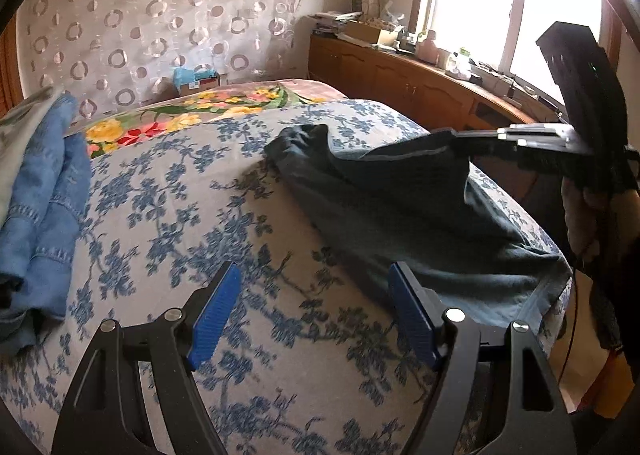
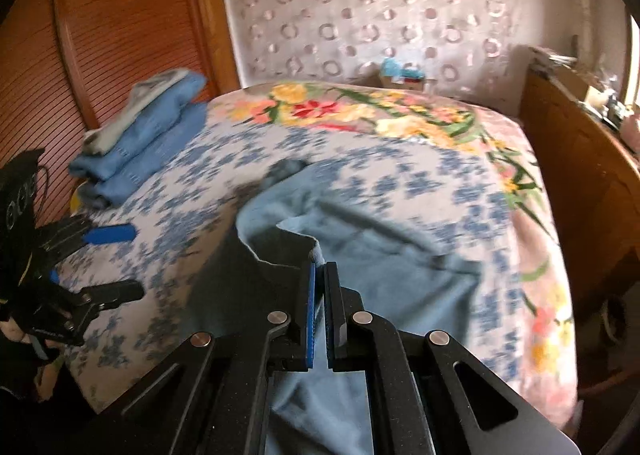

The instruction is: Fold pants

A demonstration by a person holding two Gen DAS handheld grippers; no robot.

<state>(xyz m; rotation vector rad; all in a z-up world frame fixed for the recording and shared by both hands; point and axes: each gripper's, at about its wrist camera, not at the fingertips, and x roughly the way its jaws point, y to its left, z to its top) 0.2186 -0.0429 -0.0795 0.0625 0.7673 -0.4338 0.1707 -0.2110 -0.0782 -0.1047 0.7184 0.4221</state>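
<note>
The right gripper point(image 2: 320, 275) is pinching an edge of the dark pants point(image 2: 372, 255), its blue ribbed pads closed tight on a thin fold of cloth. The pants are lying across the near right part of the bed point(image 1: 208, 183), the gripped edge raised and the rest draping slack. The left gripper point(image 1: 314, 313) is hanging released beside them, jaws wide over bare bedspread with nothing between them. To fold well, the person should probably take a second edge with the left and carry both across evenly, keeping the cloth taut. The fabric looks soft, matte and limp; the bedspread is woven with blue blossoms. Folded denim point(image 1: 40, 199) is sitting at the far left edge.
</note>
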